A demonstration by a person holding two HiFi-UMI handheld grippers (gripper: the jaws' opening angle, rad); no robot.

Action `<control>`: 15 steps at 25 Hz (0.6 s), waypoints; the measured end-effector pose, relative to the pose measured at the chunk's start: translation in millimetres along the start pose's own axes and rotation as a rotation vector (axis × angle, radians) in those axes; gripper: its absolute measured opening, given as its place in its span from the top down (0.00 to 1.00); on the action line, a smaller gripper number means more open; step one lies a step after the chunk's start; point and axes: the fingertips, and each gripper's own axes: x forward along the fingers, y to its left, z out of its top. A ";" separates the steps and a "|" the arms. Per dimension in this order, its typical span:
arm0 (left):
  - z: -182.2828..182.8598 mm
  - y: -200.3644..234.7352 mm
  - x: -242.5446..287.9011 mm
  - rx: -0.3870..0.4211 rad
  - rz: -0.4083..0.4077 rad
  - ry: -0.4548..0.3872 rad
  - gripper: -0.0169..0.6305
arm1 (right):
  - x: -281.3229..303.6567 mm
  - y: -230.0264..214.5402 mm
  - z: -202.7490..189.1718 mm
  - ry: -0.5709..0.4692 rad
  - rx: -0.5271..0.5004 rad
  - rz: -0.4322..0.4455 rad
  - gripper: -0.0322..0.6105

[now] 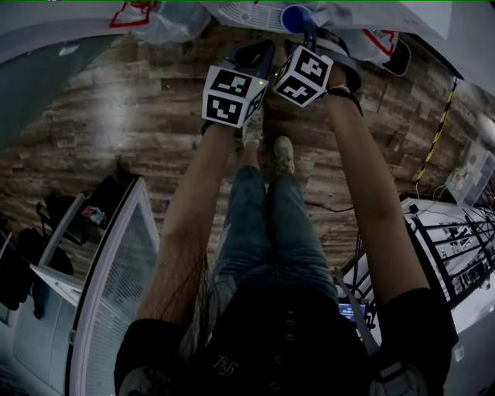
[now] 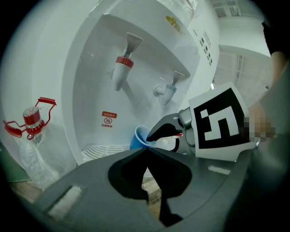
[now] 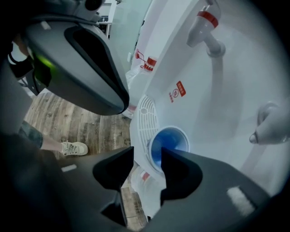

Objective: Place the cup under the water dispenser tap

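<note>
**A:** What do we get from the head view?

**B:** We look down along our own arms to the water dispenser [image 1: 249,11] at the top edge. The cup [image 1: 294,17], a blue one, stands at the dispenser's base. The right claw [image 1: 309,35] is just beside the cup. The left claw [image 1: 259,50] is near it, slightly further out from the dispenser. Wooden floor [image 1: 139,116] spreads in front of the dispenser.

**A:** And the left gripper view?

**B:** There we see the left claw [image 2: 146,150] closed, its tips together with nothing between them. Past it the cup [image 2: 137,138] stands upright on the drip tray [image 2: 102,149] in the dispenser's recess. It sits on the side of the blue tap [image 2: 168,90], away from the red tap [image 2: 121,68]. The right claw [image 2: 164,137] reaches to the cup's rim, but we cannot tell from here whether it touches.

**A:** Then the right gripper view?

**B:** We see the right claw [image 3: 147,165] open, its jaws apart and gripping nothing. Just beyond the tips we look into the cup [image 3: 171,140], which rests on the drip tray [image 3: 146,113] clear of both pads. The red tap [image 3: 204,22] is high in the dispenser's recess. The left claw [image 3: 122,102] hangs beside the dispenser's front, and our shoe [image 3: 74,148] is on the floor in front of the dispenser.
</note>
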 end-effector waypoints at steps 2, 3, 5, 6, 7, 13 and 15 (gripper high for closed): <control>0.5 -0.8 -1.1 0.005 -0.001 0.003 0.98 | -2.8 -0.3 1.7 -0.013 0.010 0.001 0.68; 0.8 -1.4 -2.3 0.009 -0.001 0.005 0.98 | -5.1 -0.1 3.0 -0.021 0.016 0.003 0.67; 2.5 -1.9 -5.2 0.018 0.002 0.006 0.98 | -10.5 -0.4 5.7 -0.034 0.021 0.000 0.66; 4.1 -2.3 -7.0 0.022 0.004 0.004 0.98 | -13.5 -1.0 6.8 -0.039 0.022 -0.004 0.66; 6.0 -3.3 -9.2 0.026 0.005 0.002 0.98 | -17.0 -1.6 7.7 -0.043 0.023 -0.009 0.65; 18.7 -15.2 -25.4 0.050 0.013 -0.013 0.98 | -48.0 -4.0 13.5 -0.086 0.042 -0.035 0.65; 24.9 -20.6 -31.2 0.053 0.017 -0.021 0.98 | -59.7 -6.2 14.6 -0.098 0.052 -0.043 0.65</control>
